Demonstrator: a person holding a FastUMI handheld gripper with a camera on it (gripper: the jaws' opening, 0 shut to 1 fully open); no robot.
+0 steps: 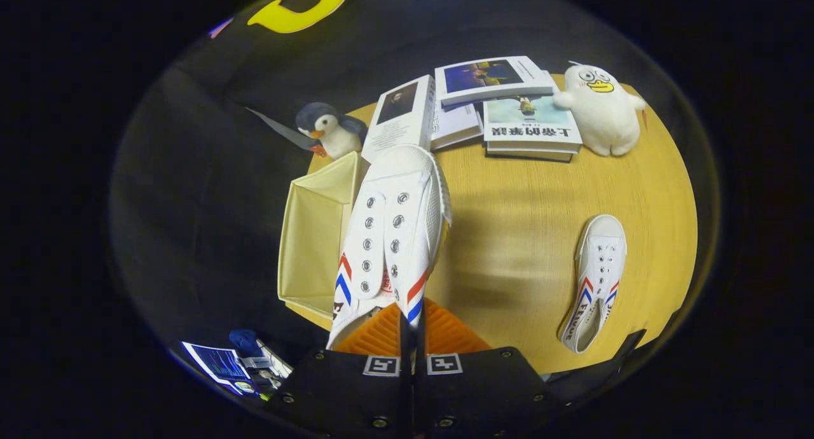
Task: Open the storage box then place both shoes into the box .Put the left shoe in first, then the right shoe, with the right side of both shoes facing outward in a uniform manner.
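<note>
Claw (412,337) pinches the raised shoe (391,235) by its heel wall, toe forward; open storage box (315,235) lies just left. Second shoe (596,280) waits on the table (521,235), off right.

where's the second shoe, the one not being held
In the gripper view, the loose shoe lies flat on the round wooden table, off to the right of the claw, nearer than the duck plush.

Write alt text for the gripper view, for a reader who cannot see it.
The tool is shut on a white shoe, held above the wooden table beside the open beige storage box. A second white shoe lies on the table, with stacked books, a toy penguin and a white plush duck beyond.
</note>
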